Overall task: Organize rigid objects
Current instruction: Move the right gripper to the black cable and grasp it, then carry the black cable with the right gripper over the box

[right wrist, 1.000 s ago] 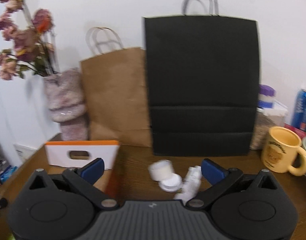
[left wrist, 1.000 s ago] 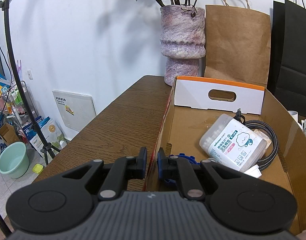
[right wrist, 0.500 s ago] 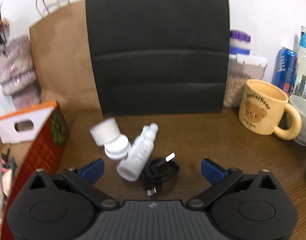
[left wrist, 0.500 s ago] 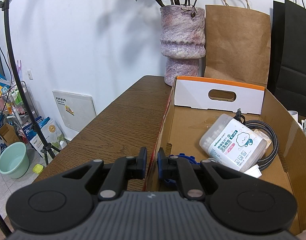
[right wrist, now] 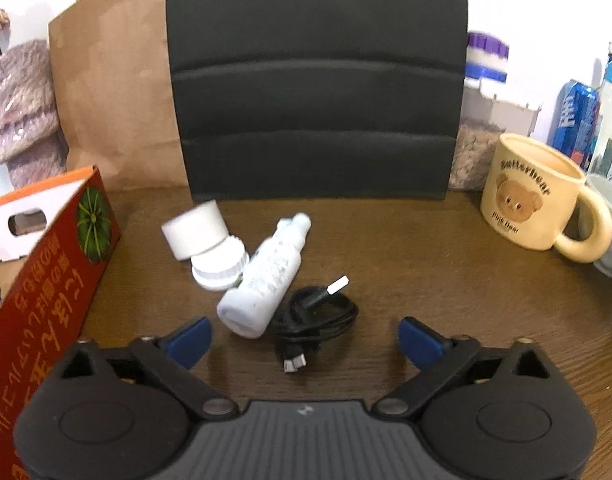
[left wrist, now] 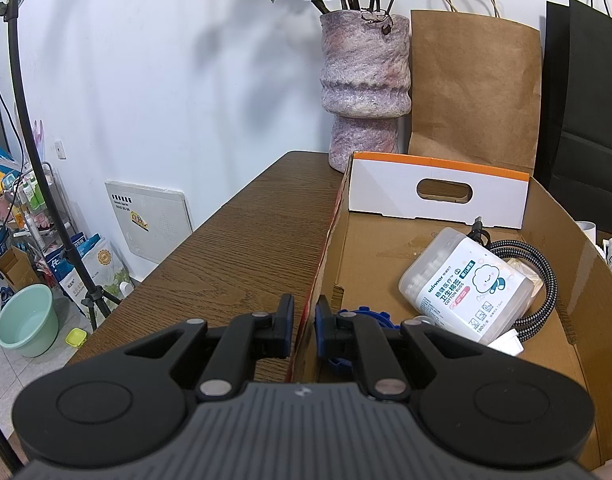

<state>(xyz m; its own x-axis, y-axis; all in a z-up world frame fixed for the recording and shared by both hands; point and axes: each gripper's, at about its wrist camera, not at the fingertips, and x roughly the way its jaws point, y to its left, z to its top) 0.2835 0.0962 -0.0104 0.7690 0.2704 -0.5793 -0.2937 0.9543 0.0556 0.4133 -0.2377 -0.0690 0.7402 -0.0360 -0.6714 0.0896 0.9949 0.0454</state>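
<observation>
My left gripper (left wrist: 304,320) is shut on the left side wall of an open cardboard box (left wrist: 437,190). Inside the box lie a cotton-bud tub (left wrist: 465,284), a braided cable (left wrist: 545,276) and a blue item (left wrist: 361,314) half hidden by my fingers. In the right wrist view my right gripper (right wrist: 306,338) hangs low over the wooden table with its jaws wide and closing. A coiled black USB cable (right wrist: 317,312) and the base of a lying white bottle (right wrist: 266,280) sit just ahead, between the fingertips and untouched. A white jar (right wrist: 194,230) leans on a ridged white lid (right wrist: 218,266) beyond.
The box's red outer side (right wrist: 46,280) stands left of my right gripper. A black paper bag (right wrist: 317,80) and a brown paper bag (right wrist: 114,92) line the wall, beside a mottled vase (left wrist: 363,80). A yellow bear mug (right wrist: 529,196) and drink cans stand at the right.
My right gripper came down and tipped toward the table, so the bottle and black cable now lie close between its fingers; the fingers stand slightly narrower. The left gripper has not moved.
</observation>
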